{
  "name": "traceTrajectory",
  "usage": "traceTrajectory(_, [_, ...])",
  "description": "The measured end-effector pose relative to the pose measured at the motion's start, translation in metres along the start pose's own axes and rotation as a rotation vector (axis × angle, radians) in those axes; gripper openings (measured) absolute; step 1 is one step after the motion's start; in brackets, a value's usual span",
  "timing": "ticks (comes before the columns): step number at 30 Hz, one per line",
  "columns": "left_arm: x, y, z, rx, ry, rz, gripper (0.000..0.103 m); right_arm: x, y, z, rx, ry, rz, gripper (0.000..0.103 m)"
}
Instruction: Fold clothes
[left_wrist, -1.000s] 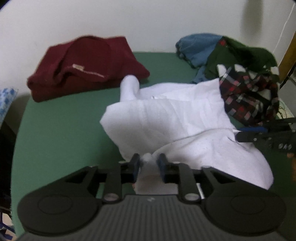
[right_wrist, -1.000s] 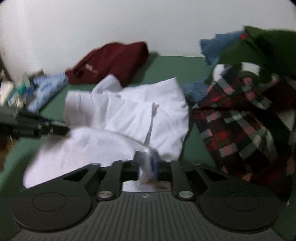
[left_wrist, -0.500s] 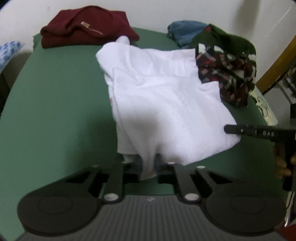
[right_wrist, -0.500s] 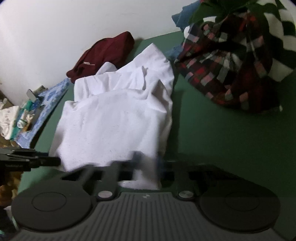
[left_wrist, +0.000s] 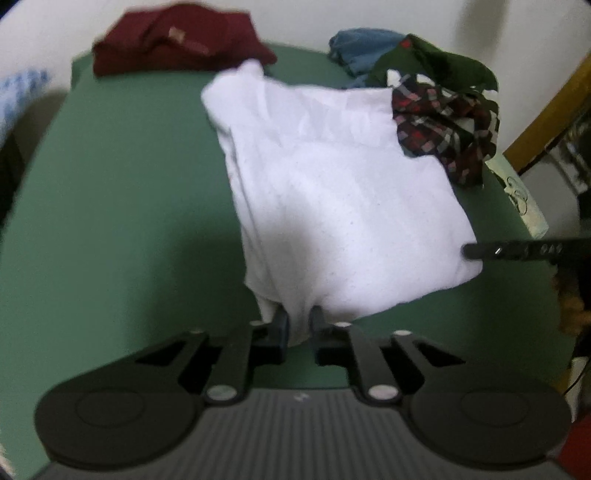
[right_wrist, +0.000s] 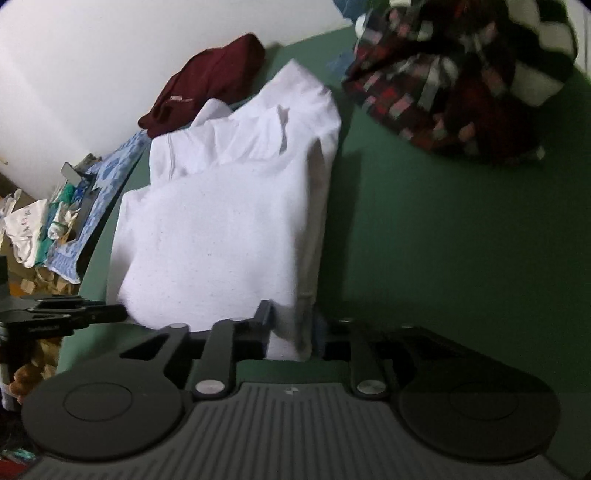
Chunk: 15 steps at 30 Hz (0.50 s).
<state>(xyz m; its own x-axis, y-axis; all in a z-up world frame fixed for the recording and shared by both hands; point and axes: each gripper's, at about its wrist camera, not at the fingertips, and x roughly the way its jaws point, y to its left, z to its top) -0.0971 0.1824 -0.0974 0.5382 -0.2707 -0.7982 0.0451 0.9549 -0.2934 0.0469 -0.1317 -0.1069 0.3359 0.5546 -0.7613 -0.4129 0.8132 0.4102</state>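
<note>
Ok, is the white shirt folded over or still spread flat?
Folded over: the white cotton shirt lies doubled, layered edges showing along one side, near corners pinched by the left hand-held gripper and right hand-held gripper.

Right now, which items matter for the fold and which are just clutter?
In play:
white cotton garment
left gripper, clamped on its near edge
right gripper, clamped likewise

Lying about:
maroon folded sweater
red plaid crumpled shirt
blue knit garment

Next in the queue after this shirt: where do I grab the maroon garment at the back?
Take the maroon garment by its near edge, coming from the front across the bare green table. It lies bunched against the wall, so only that side looks open to the jaws.
</note>
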Motion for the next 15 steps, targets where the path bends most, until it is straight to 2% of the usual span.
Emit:
traceTrajectory(1, [-0.005, -0.001, 0.002, 0.021, -0.010, 0.017, 0.027, -0.006, 0.004, 0.004, -0.025, -0.038, -0.021, 0.037])
traceTrajectory(3, [-0.018, 0.003, 0.008, 0.059, -0.046, 0.086, 0.021, -0.014, 0.012, 0.013, -0.083, -0.119, -0.062, 0.037])
traceTrajectory(4, [-0.022, 0.005, 0.015, 0.064, -0.069, 0.112, 0.021, -0.013, 0.015, 0.019, -0.098, -0.146, -0.062, 0.037])
traceTrajectory(6, [-0.025, 0.010, 0.028, 0.031, -0.124, 0.102, 0.021, 0.000, 0.019, 0.032, -0.103, -0.175, -0.023, 0.034])
traceTrajectory(8, [-0.019, 0.012, 0.036, 0.011, -0.145, 0.097, 0.021, 0.024, 0.022, 0.047, -0.114, -0.165, -0.027, 0.030])
traceTrajectory(11, [0.003, 0.009, 0.041, 0.000, -0.132, 0.099, 0.021, 0.057, 0.028, 0.059, -0.141, -0.135, -0.108, 0.030])
traceTrajectory(13, [0.018, 0.008, 0.045, -0.006, -0.123, 0.100, 0.024, 0.066, 0.023, 0.062, -0.132, -0.132, -0.123, 0.025])
traceTrajectory(15, [0.032, 0.006, 0.048, -0.013, -0.114, 0.102, 0.026, 0.065, 0.013, 0.063, -0.108, -0.134, -0.142, 0.011])
